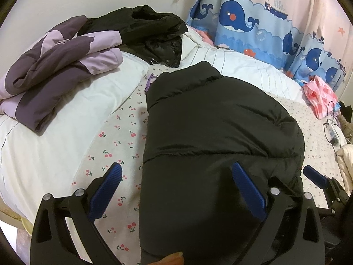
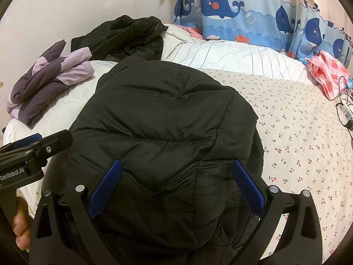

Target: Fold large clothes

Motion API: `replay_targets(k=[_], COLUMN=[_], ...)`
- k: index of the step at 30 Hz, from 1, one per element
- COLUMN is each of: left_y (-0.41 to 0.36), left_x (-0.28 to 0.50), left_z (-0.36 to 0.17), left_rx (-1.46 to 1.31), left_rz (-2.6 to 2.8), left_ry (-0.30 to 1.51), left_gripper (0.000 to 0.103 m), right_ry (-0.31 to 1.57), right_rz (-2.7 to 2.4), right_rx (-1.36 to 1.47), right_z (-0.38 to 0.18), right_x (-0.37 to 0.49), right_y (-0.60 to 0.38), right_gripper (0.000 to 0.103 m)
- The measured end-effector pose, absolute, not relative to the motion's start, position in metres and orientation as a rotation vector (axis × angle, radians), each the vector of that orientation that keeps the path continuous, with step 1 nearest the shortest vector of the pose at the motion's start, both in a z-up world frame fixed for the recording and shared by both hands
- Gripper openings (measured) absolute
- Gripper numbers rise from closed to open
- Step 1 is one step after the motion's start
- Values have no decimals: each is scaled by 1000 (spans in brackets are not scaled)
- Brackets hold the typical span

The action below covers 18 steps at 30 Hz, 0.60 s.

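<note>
A black puffer jacket (image 1: 220, 132) lies folded into a thick bundle on the cherry-print sheet (image 1: 119, 145). My left gripper (image 1: 176, 174) is open just above the jacket's near left edge, with one blue pad over the sheet and the other over the jacket. My right gripper (image 2: 176, 170) is open too, its wide-spread fingers straddling the near end of the jacket (image 2: 163, 121). Nothing is pinched in either one. The left gripper's body (image 2: 33, 148) shows at the left edge of the right wrist view.
A folded purple and lilac jacket (image 1: 57, 70) and a crumpled black coat (image 1: 150, 31) rest on the white duvet (image 1: 238, 64) at the back. A whale-print curtain (image 1: 253, 22) hangs behind. A pink bag (image 2: 326, 72) and a power strip with cables (image 2: 346, 112) sit at the right.
</note>
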<state>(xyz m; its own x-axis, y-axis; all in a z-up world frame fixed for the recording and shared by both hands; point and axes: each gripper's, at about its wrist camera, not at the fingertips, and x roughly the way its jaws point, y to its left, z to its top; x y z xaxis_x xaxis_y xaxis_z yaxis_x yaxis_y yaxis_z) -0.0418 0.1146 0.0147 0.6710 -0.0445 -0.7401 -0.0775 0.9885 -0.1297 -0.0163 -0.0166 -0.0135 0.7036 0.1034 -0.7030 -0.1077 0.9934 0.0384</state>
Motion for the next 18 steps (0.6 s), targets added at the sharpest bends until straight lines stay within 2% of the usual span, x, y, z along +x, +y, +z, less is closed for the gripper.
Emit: replay_targets(k=[18], left_y=[117], left_x=[-46], left_z=[14], left_rx=[-171], left_rz=[16], left_ry=[829], left_gripper=[96], right_ry=[779], right_rz=[117], right_rx=[-8], right_z=[-13], right_x=[-16], right_y=[-18], right_gripper=[96])
